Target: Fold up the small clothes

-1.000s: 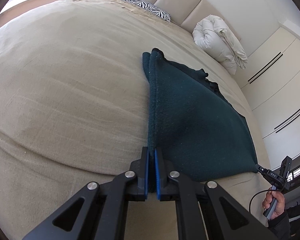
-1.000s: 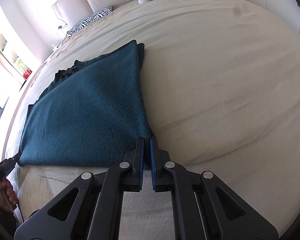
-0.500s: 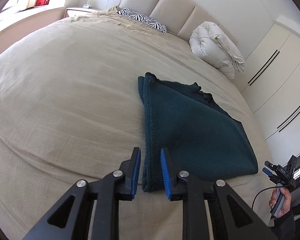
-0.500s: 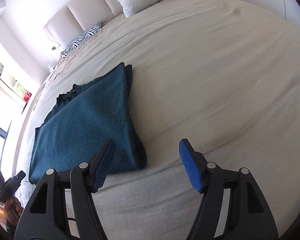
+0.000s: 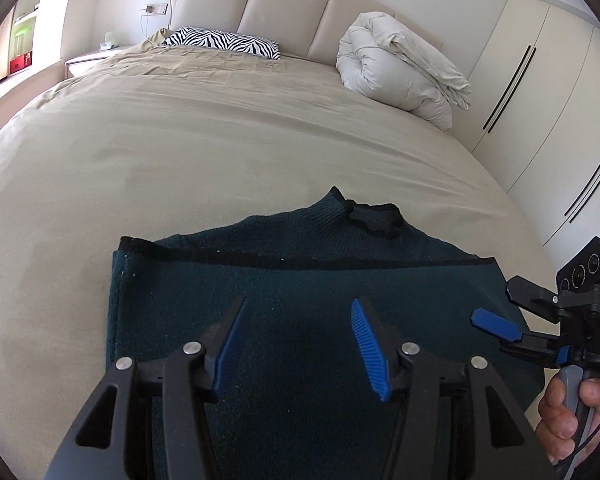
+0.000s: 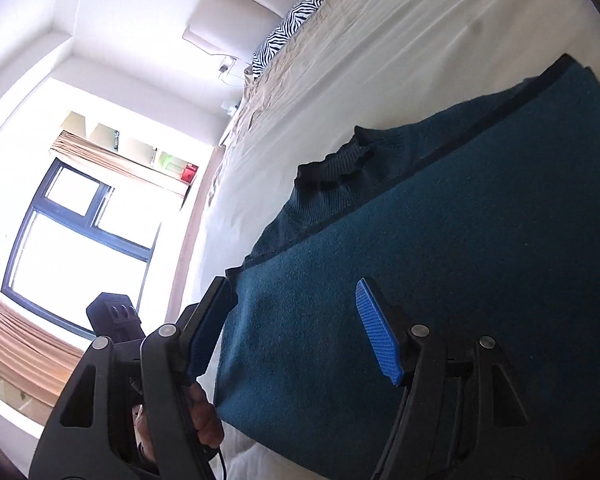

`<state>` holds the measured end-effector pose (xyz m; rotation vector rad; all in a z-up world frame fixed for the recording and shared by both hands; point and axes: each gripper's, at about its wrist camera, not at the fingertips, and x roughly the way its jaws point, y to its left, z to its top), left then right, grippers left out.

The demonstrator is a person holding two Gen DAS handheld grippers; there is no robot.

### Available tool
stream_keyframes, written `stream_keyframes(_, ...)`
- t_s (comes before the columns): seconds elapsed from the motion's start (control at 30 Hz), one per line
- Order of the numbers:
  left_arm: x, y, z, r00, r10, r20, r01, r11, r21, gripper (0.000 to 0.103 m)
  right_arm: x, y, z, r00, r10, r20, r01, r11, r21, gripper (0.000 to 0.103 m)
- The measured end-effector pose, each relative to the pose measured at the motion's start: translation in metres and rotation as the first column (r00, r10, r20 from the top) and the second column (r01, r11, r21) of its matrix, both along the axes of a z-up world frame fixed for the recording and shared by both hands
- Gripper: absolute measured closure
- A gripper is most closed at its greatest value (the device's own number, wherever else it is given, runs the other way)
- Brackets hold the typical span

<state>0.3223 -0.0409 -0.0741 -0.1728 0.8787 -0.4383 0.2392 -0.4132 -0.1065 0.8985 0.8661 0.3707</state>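
The left gripper (image 5: 298,334), its ribbed blue pads parted and just been opening, holds nothing; beneath it the folded dark-teal knitted sweater (image 5: 308,280) lies flat on the beige bed (image 5: 180,140). The right gripper (image 6: 292,328) gapes empty above the same fuzzy fabric.

both wrists overlook sweater (image 5: 300,320) (close)

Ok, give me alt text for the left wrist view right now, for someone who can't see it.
The left gripper, jaws open and empty, hangs over a folded dark green sweater lying flat on a beige bed, collar toward the headboard. The right gripper, hand-held, is at the sweater's right edge. A zebra pillow and rolled white duvet lie by the headboard.
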Motion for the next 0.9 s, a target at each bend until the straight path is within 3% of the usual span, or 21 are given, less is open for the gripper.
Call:
stream_keyframes(0.13, 0.013, 0.003, -0.028, 0.998, 0.03, -0.049, -0.029, 0.999, 0.031, 0.048, 0.031, 0.016, -0.03, 0.999, -0.021, -0.032, 0.022, 1.0, 0.009, 0.043)
stream_keyframes(0.2, 0.011, 0.013, -0.036, 0.999, 0.022, -0.034, -0.022, 1.0, -0.011, 0.048, 0.034, 0.002, -0.04, 0.999, -0.047, -0.028, 0.048, 0.998, 0.047, 0.057)
stream_keyframes(0.33, 0.012, 0.027, -0.042, 0.999, 0.015, -0.039, -0.019, 0.995, -0.1, 0.048, 0.019, -0.052, -0.05, 0.986, -0.168, 0.005, 0.166, 0.978, 0.127, 0.066)
stream_keyframes(0.43, 0.016, 0.035, -0.042, 0.998, 0.002, -0.056, -0.01, 0.987, -0.159, 0.048, -0.005, -0.105, -0.057, 0.949, -0.317, 0.01, 0.312, 0.939, 0.146, 0.069)
stream_keyframes(0.5, 0.016, 0.041, -0.042, 0.998, 0.004, -0.064, -0.016, 0.983, -0.185, 0.049, -0.024, -0.136, -0.062, 0.924, -0.382, 0.027, 0.368, 0.906, 0.208, 0.073)
stream_keyframes(0.6, 0.006, 0.047, -0.035, 0.996, 0.042, -0.081, -0.054, 0.986, -0.157, 0.049, -0.06, -0.167, -0.055, 0.855, -0.518, -0.007, 0.516, 0.851, 0.097, 0.07)
stream_keyframes(0.67, -0.012, 0.047, -0.025, 0.995, 0.07, -0.077, -0.08, 0.988, -0.131, 0.047, -0.08, -0.172, -0.051, 0.846, -0.533, -0.013, 0.53, 0.838, 0.128, 0.067)
stream_keyframes(0.77, -0.056, 0.027, -0.009, 1.0, 0.018, -0.022, -0.02, 0.996, -0.086, 0.043, -0.096, -0.138, -0.027, 0.888, -0.457, 0.055, 0.45, 0.887, 0.104, 0.064)
stream_keyframes(0.9, -0.101, -0.01, -0.013, 0.998, -0.055, -0.009, 0.056, 0.998, 0.029, 0.037, -0.093, -0.032, -0.01, 0.978, -0.184, 0.101, 0.174, 0.979, 0.104, 0.06)
